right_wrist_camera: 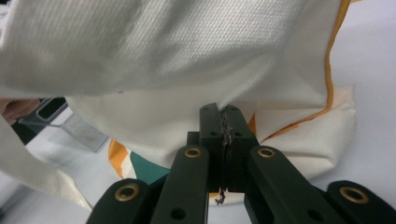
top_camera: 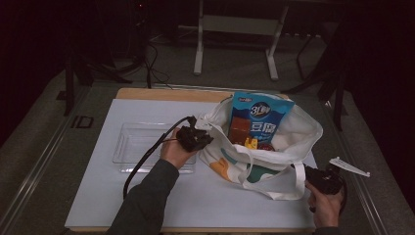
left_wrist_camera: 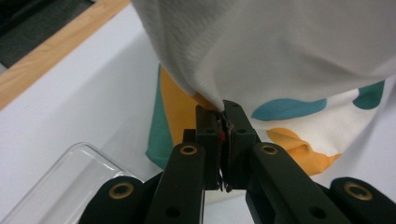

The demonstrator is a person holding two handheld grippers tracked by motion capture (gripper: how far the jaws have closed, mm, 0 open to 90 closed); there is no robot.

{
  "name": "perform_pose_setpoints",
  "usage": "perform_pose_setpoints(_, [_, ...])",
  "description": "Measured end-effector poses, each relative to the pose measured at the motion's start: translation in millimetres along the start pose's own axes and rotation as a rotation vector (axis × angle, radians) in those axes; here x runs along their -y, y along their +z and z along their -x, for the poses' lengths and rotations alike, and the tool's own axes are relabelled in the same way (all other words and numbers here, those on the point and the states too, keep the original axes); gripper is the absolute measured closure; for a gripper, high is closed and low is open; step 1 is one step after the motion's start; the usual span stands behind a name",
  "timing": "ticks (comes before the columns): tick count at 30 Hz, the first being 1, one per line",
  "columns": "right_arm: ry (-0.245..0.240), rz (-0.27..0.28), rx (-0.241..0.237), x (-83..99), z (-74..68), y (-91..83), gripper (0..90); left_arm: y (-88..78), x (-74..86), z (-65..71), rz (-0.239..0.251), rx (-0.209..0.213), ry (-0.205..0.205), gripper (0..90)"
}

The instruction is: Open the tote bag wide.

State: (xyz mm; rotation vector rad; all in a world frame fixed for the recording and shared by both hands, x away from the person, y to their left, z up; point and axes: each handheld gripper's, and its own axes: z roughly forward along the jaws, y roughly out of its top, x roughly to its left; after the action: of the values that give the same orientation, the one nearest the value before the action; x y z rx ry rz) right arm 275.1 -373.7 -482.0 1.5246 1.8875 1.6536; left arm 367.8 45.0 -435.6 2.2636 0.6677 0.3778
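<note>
Both grippers clamp the white tote bag (top_camera: 264,152) mid-table, left gripper (left_wrist_camera: 223,122) and right gripper (right_wrist_camera: 226,122) each pinching cloth: lift evenly, keep mouth taut so the blue snack pack (top_camera: 259,120) stays upright.

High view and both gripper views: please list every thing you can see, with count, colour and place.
Tote bag: one, white with teal and orange patches, right half of the table, mouth held open.
Snack packet: one, blue, standing inside the bag.
Tray: one, clear plastic, left of the bag.
Table: one, white top with wooden edge.
Left gripper: one, black, shut on the bag's cloth at its left rim.
Right gripper: one, black, shut on the bag's cloth at its right side.
Hands: two, one on each gripper.
</note>
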Motion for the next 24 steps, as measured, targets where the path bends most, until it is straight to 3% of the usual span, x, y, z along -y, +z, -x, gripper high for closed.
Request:
perform_pose_setpoints(6, [-0.01, -0.038, 0.01, 3.6, -1.4, 2.6, 89.7, 7.5, 6.3, 1.4, -0.022, 0.01, -0.01, 87.1])
perform_pose_setpoints(14, [-0.013, -0.13, 0.045, 12.1, 1.0, 12.1, 89.8, 13.3, 11.5, -0.3, -0.049, 0.02, -0.017, 87.1])
perform_pose_setpoints(24, [-0.037, -0.283, 0.137, 28.8, 3.5, 34.2, 90.0, 19.8, 12.3, -3.2, -0.076, 0.035, -0.028, 87.0])
